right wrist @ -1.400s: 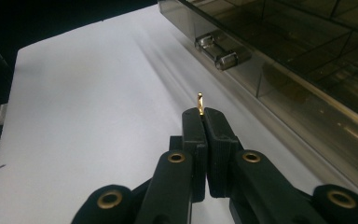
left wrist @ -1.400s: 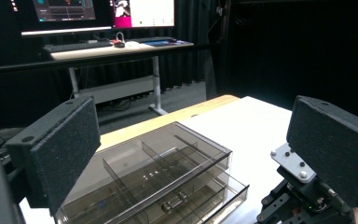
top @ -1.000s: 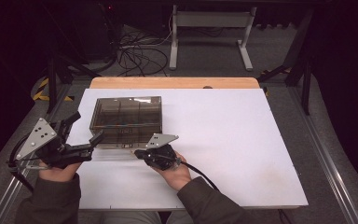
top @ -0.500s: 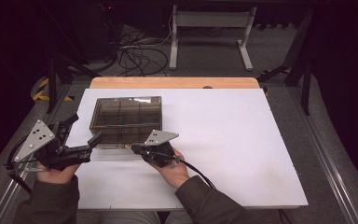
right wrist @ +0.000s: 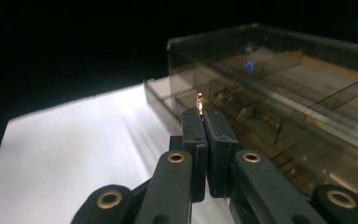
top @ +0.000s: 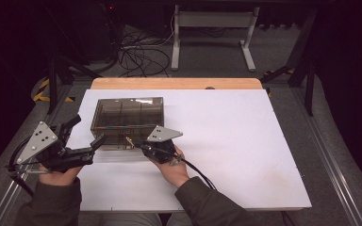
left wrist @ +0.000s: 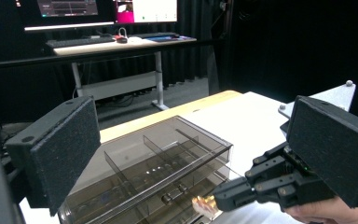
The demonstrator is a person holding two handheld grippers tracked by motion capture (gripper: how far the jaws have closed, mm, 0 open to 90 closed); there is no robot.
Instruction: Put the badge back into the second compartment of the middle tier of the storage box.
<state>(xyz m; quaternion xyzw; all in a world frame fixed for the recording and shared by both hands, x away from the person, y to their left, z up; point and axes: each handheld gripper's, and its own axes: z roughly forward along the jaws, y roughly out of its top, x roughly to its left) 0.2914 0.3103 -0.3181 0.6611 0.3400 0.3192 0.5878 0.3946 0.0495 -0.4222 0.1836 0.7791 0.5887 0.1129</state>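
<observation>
We see the right tongs [right wrist: 200,119] pinching a small brass piece [right wrist: 199,101] just before the smoky compartment box [top: 128,120] on the table [top: 245,141]; the left tongs [top: 82,136] stand wide, empty.

Smoky, see-through glossy plastic on that compartment box [top: 127,120], sitting on a matt white tabletop [top: 226,141] edged with bare wood. The left gripper [top: 87,141] wears rough, grainy black pads [left wrist: 65,144]. A shiny brass-coloured metal pin [right wrist: 199,103] gleams between the right gripper [top: 134,143]'s matt black plastic jaws.
</observation>
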